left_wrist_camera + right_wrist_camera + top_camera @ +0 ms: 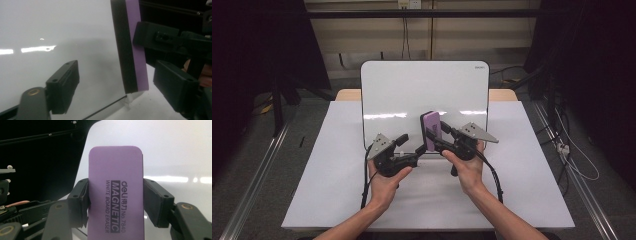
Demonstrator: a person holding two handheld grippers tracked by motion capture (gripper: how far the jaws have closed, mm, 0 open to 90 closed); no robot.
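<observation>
Right gripper view reads "MAGNETIC" on the clamped eraser (115,195); left gripper (117,87) gapes.

High view looks down the table (337,200); both gripper views closely face the whiteboard (412,90).

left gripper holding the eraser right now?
No: in the left gripper view the left gripper has its jaws apart with nothing clamped, while the right gripper clamps the purple eraser.

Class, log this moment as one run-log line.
right gripper: shut on purple eraser | left gripper: open, beside eraser | whiteboard: flat on table
</observation>
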